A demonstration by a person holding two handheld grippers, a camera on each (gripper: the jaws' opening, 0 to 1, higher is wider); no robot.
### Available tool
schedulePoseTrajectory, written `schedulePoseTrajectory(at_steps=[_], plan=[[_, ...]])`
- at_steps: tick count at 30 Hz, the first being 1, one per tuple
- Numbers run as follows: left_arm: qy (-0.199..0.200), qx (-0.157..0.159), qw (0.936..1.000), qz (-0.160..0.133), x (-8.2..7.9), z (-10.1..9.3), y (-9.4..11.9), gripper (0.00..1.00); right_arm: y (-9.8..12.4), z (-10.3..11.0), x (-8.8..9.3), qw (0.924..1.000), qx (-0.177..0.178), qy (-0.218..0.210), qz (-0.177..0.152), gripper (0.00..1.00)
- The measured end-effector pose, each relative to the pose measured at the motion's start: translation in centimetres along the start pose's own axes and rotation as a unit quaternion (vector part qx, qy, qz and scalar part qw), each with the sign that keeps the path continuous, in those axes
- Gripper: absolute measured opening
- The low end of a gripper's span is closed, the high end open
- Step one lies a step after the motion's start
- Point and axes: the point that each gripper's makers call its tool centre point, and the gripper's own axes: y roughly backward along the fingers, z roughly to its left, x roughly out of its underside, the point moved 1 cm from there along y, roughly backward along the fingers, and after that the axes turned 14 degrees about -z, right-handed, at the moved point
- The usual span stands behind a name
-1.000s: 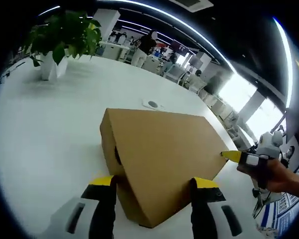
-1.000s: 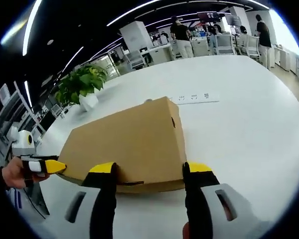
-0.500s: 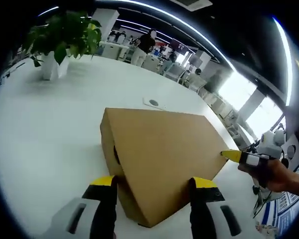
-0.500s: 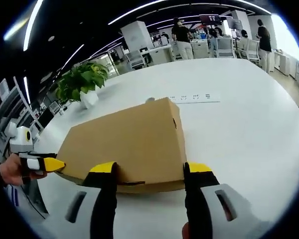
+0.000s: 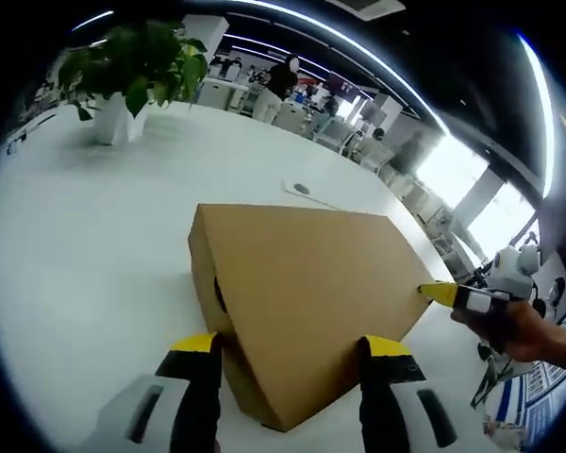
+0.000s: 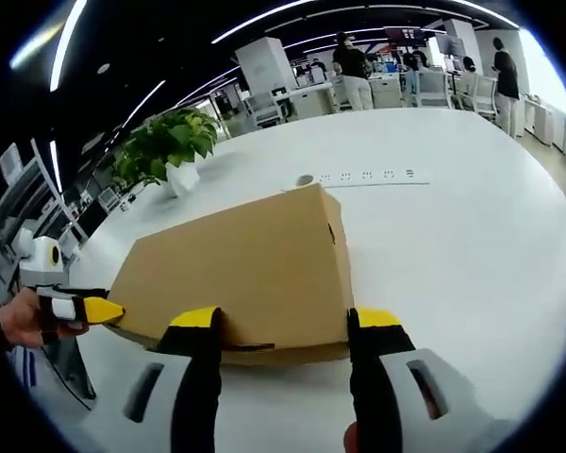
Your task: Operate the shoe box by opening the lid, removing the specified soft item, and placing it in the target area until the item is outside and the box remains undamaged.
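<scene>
One plain brown cardboard shoe box point(image 5: 307, 302), closed, lid down, resting flat on the white desk point(image 5: 85, 245). Smooth, unprinted surface, sharp corners, no dents or tears visible. A small dark oval finger hole in one short end wall in the left gripper view, and another on the opposite end wall in the right gripper view.

Left claw point(image 5: 288, 351) with yellow-tipped black jaws spread wide, straddling a near corner of the box, one jaw on either side; contact with the cardboard cannot be told. Right claw point(image 6: 285, 323) likewise spread wide across the near long edge of the shoe box point(image 6: 241, 269), tips level with the lid's lower edge where a thin seam shows.

In the left gripper view, right claw point(image 5: 445, 294) seen at the far right corner of the box, yellow tip at the cardboard edge, held by a hand point(image 5: 519, 330). In the right gripper view, left claw point(image 6: 94, 310) at the left corner likewise.

Elsewhere on the desk: green potted plant in a white pot point(image 5: 123, 80), well apart from the box; flush white socket strip point(image 6: 363, 176) beyond it.
</scene>
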Motion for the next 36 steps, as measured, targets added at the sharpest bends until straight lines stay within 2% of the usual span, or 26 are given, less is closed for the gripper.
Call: schedulePoseTrajectory(at_steps=[5,13,21,36], plan=[[-0.001,0.0,1.0,0.002,0.3,1.1,1.7,0.59,0.6,1.9,1.0,0.9997,-0.024,0.009,0.007,0.5],[0.001,-0.006,1.0,0.004,1.0,2.3,4.1,0.59,1.1,4.1,2.0,0.9994,-0.03,0.012,0.012,0.5],[-0.006,0.002,0.9999,0.015,2.2,2.5,6.5,0.59,2.7,5.7,3.3,0.9992,-0.033,0.013,0.016,0.5],[-0.007,0.002,0.9999,0.015,3.9,2.8,9.8,0.59,5.1,8.0,5.2,0.9992,-0.033,0.013,0.019,0.5]])
